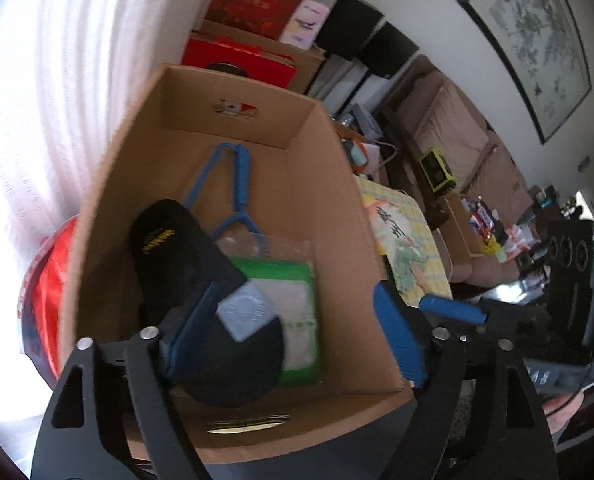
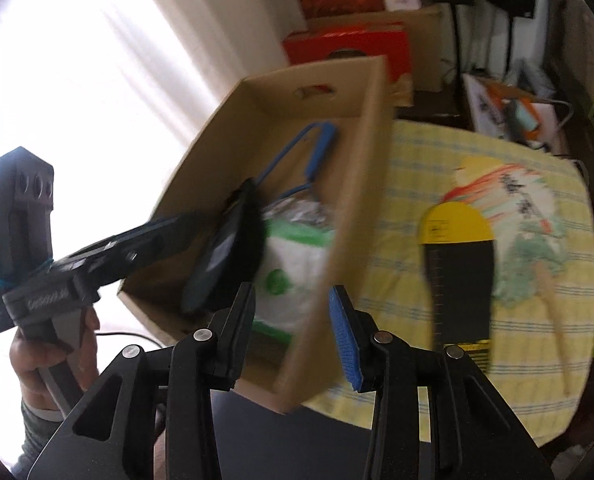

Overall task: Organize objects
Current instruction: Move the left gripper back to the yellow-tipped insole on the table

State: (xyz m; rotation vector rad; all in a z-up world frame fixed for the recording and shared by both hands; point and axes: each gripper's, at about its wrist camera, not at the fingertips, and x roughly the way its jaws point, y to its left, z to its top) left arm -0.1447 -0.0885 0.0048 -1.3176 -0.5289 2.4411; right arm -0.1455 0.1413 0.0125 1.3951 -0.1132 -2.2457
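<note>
A brown cardboard box [image 1: 337, 184] stands open in front of me and also shows in the right wrist view [image 2: 361, 184]. In it lie a black cap [image 1: 169, 248], a green and white packet [image 1: 297, 320] and a blue handled tool [image 1: 237, 176]. My left gripper [image 1: 297, 336] is open over the box, its left finger inside above the cap and its right finger outside the box wall. My right gripper [image 2: 293, 328] is open and straddles the box's near right wall. A black and yellow flat pack [image 2: 457, 272] lies on the yellow cloth [image 2: 537, 320] right of the box.
Red gift boxes [image 1: 257, 0] and cardboard cartons are stacked behind the box. A sofa [image 1: 457, 128] with loose items runs along the right. A bright curtained window [image 1: 37, 120] is on the left. A red bag [image 1: 49, 280] sits left of the box.
</note>
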